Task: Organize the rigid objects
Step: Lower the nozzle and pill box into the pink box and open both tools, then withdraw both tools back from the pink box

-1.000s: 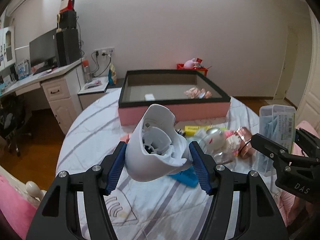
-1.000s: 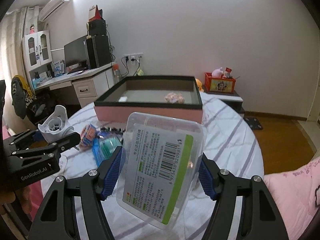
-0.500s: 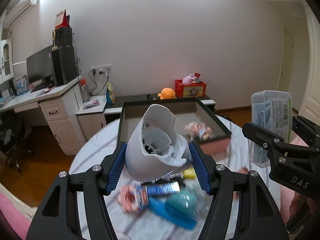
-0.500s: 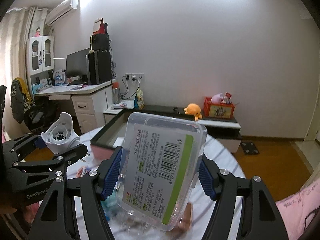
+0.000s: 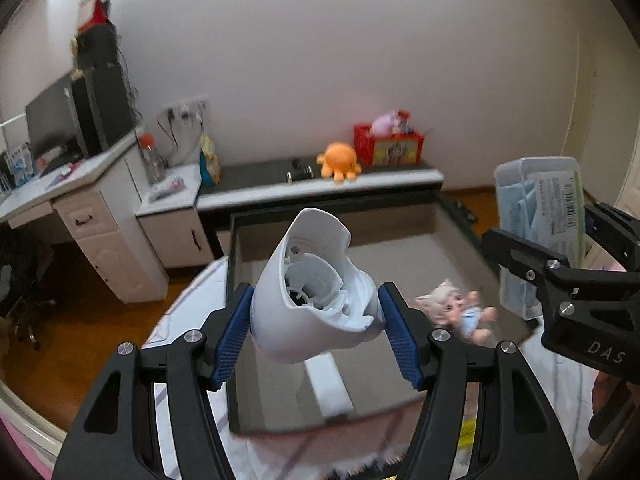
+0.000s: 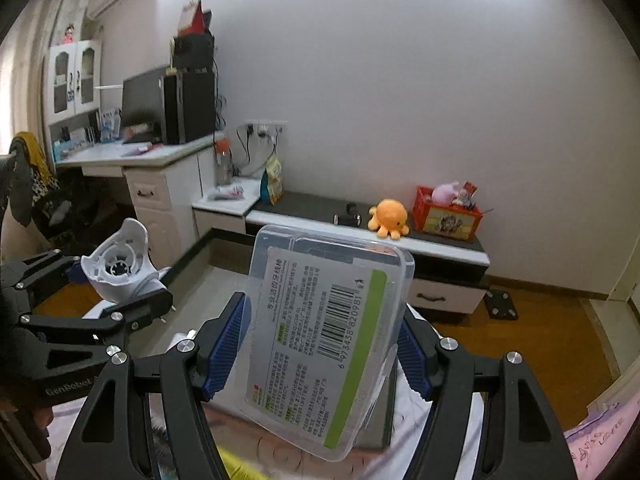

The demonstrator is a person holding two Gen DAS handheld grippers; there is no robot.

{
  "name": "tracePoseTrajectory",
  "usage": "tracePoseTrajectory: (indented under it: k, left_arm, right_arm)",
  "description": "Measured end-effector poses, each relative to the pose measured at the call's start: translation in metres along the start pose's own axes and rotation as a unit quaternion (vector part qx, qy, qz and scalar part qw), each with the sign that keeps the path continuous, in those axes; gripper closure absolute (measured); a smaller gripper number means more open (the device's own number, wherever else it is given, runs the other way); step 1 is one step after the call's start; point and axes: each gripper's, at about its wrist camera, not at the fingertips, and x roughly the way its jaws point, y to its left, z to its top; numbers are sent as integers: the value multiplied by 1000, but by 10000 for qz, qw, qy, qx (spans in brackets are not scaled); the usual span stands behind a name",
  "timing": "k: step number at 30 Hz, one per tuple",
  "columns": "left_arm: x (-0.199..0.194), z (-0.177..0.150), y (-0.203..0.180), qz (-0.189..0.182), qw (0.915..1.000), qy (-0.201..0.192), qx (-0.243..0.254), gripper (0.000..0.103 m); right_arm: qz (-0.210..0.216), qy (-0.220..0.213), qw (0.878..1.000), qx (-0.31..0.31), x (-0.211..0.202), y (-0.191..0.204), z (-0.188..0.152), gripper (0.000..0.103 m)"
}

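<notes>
My left gripper (image 5: 318,332) is shut on a white plastic housing (image 5: 312,292), a hollow shell with ribs inside, held above the open pink box with a black rim (image 5: 230,320). In the right wrist view that housing (image 6: 120,264) hangs at the left in the left gripper (image 6: 120,300). My right gripper (image 6: 322,344) is shut on a clear plastic case with a barcode label (image 6: 324,336), tilted, over the box's grey floor (image 6: 176,320). The case (image 5: 540,224) also shows at the right of the left wrist view. A small doll (image 5: 456,308) and a white strip (image 5: 330,384) lie inside the box.
The box rests on a round table with a striped cloth (image 5: 188,300). Beyond it stand a low bench (image 5: 320,184) with an orange plush (image 5: 340,160) and a red toy crate (image 5: 388,144), and a white desk (image 5: 80,208) with a monitor at the left. A pink bed edge (image 6: 600,440) lies right.
Both grippers carried their objects forward from over the cluttered tabletop to above the box. The loose toys on the cloth have dropped out of view below. Neither grip has changed.
</notes>
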Motion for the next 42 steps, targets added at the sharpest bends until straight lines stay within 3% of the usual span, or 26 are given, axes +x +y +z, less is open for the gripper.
tracePoseTrajectory:
  k: [8, 11, 15, 18, 20, 24, 30, 35, 37, 42]
  left_arm:
    - [76, 9, 6, 128, 9966, 808, 130, 38]
    - [94, 6, 9, 195, 9946, 1011, 112, 38]
    - [101, 2, 8, 346, 9935, 1074, 127, 40]
    - [94, 3, 13, 392, 9947, 951, 0, 31]
    - [90, 3, 15, 439, 9947, 928, -38, 26]
    - [61, 2, 17, 412, 9972, 619, -123, 14]
    - [-14, -4, 14, 484, 9985, -122, -234, 0]
    - [-87, -19, 5, 575, 9948, -761, -357, 0]
    - [-118, -30, -1, 606, 9921, -1025, -388, 0]
    - [-186, -65, -22, 787, 9831, -1605, -381, 0]
  right_arm:
    - [202, 983, 9948, 150, 83, -10, -5, 33]
    - [267, 1171, 9926, 190, 101, -12, -5, 33]
    - [312, 1294, 9909, 202, 113, -13, -10, 33]
    - [371, 1354, 9894, 369, 116, -20, -9, 32]
    - [404, 1209, 9909, 435, 111, -24, -5, 22]
    - [425, 1025, 9920, 607, 95, -29, -1, 21]
    - [483, 506, 9950, 717, 33, -25, 2, 20]
    - [460, -119, 9971, 590, -39, -11, -3, 14]
    - [444, -361, 9970, 512, -67, -4, -9, 0]
    - [431, -934, 9940, 381, -136, 13, -39, 0]
